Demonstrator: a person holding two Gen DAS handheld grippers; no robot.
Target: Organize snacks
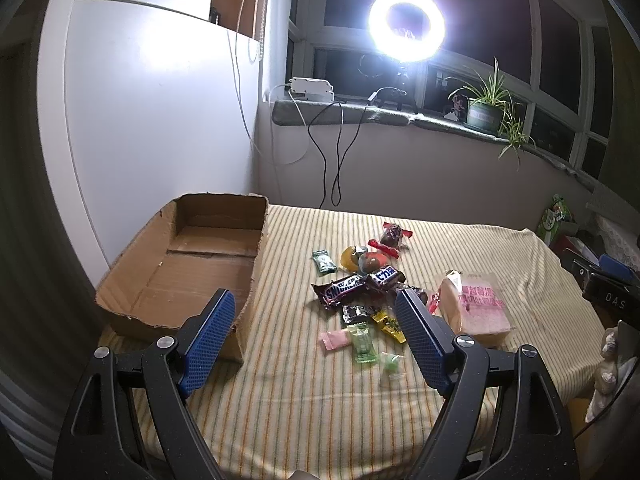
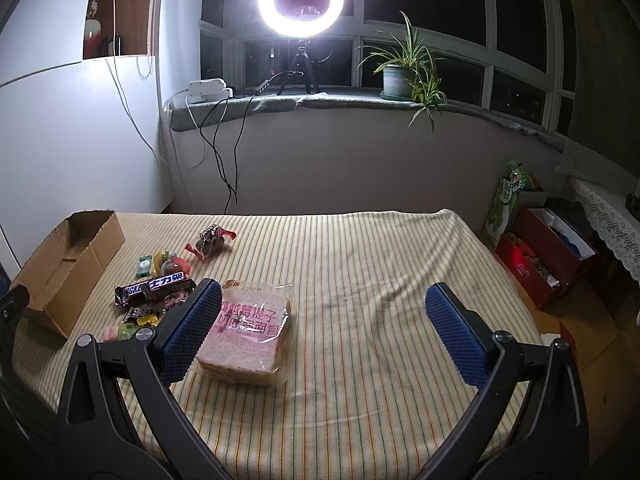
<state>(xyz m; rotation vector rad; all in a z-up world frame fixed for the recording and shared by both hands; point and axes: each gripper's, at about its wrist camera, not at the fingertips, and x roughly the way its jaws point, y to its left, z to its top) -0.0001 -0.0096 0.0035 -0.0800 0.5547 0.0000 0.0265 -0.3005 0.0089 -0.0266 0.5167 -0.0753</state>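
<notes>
left wrist view: left gripper [image 1: 314, 304] hovering with fingers spread, nothing held, above snacks [image 1: 360, 284] at centre frame; cardboard box [image 1: 188, 268] lying centre left. right gripper [image 2: 322, 300] likewise hanging agape beside bagged bread [image 2: 250, 332].

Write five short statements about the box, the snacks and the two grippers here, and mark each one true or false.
1. The cardboard box holds no snacks. True.
2. The left gripper grips a candy. False: it is open, holding nothing.
3. The bread packet lies on the striped cloth. True.
4. The Snickers bars are inside the box. False: they lie on the cloth beside it.
5. The right gripper is open. True.
</notes>
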